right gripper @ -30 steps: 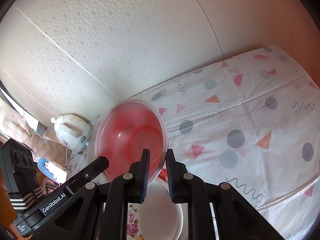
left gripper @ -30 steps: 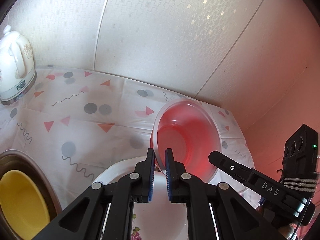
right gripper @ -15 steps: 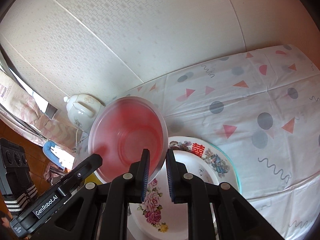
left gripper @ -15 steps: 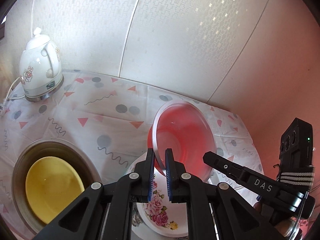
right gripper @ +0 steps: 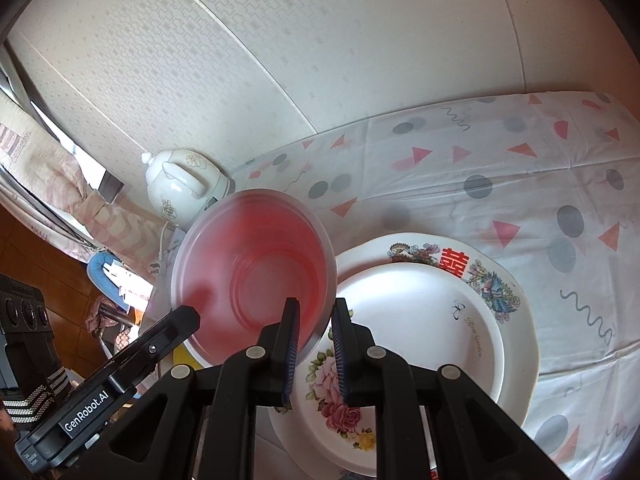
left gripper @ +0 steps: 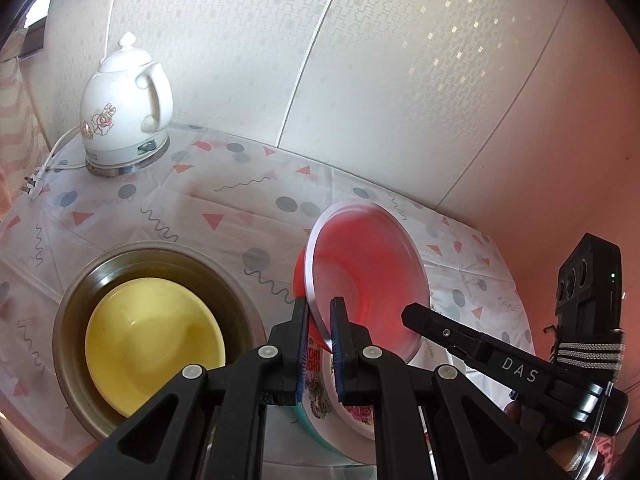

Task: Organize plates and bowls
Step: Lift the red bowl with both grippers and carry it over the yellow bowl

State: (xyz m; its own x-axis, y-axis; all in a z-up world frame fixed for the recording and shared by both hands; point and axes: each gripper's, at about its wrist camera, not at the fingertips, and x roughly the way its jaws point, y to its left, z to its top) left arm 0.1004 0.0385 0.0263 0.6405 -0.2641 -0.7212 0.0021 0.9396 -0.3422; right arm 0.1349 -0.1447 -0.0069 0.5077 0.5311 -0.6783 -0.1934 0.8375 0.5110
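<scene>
Bowls first: a translucent red plastic bowl with a pale rim (left gripper: 362, 276) hangs tilted above the table, gripped on opposite sides of its rim by both tools. The left gripper (left gripper: 319, 334) is pinched tight on the near edge of the rim in its own view, and the right gripper (right gripper: 315, 334) is clamped likewise on the rim's lower edge in its view. Nothing shows inside the red bowl; its rim is blurred.

To the left in the left wrist view, a dull metal basin (left gripper: 72, 304) sits on the patterned white tablecloth with triangles, dots and squiggles (left gripper: 192, 208), and a yellow bowl (left gripper: 154, 342) lies nested inside it. The basin's near edge is cut off behind the gripper's black frame.

Beneath the red bowl, a white plate with pink roses (right gripper: 420, 340) rests on a larger white plate bearing a red character and bird pattern (right gripper: 492, 276); a teal outer edge shows in the left view. The grippers hide the near part of the stack.

A white ceramic electric kettle with a flower print (left gripper: 124, 108) stands at the back of the table by the wall, its cord and plug (left gripper: 32, 186) trailing off to the left. Clutter beyond the table edge in the right wrist view is too dim to name.
</scene>
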